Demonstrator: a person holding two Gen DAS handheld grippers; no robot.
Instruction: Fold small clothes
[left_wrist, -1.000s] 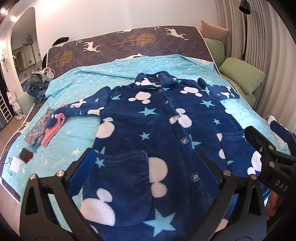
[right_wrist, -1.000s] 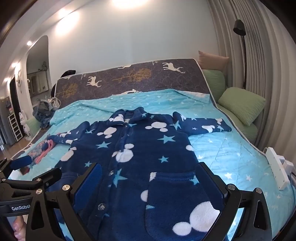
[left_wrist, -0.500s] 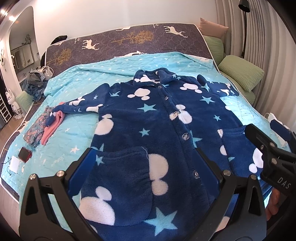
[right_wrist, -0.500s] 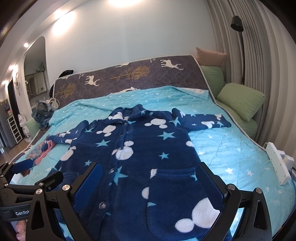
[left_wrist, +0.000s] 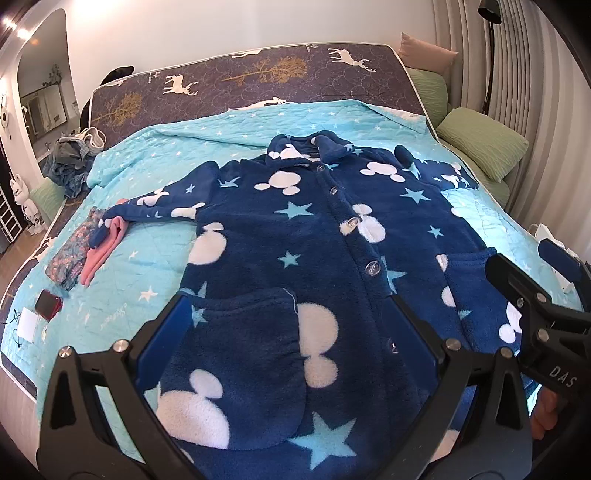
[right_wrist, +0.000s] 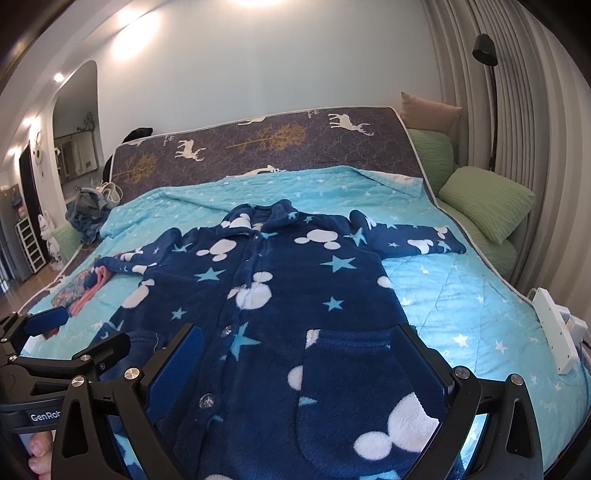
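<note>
A navy fleece jacket with white mouse heads and pale blue stars lies flat and buttoned on the turquoise quilt, sleeves spread to both sides; it also shows in the right wrist view. My left gripper is open and empty above its near left pocket. My right gripper is open and empty above its near right pocket. The right gripper also shows at the right edge of the left wrist view, and the left gripper at the left edge of the right wrist view.
Folded pink and patterned clothes lie on the bed's left side under the jacket's left cuff. A phone and white charger sit near the left edge. A white power strip lies on the right. Green pillows stand at the back right.
Both grippers have drawn back and risen slightly, so the jacket sits a little lower and farther in view. The jacket has not moved. Both grippers stay open.
</note>
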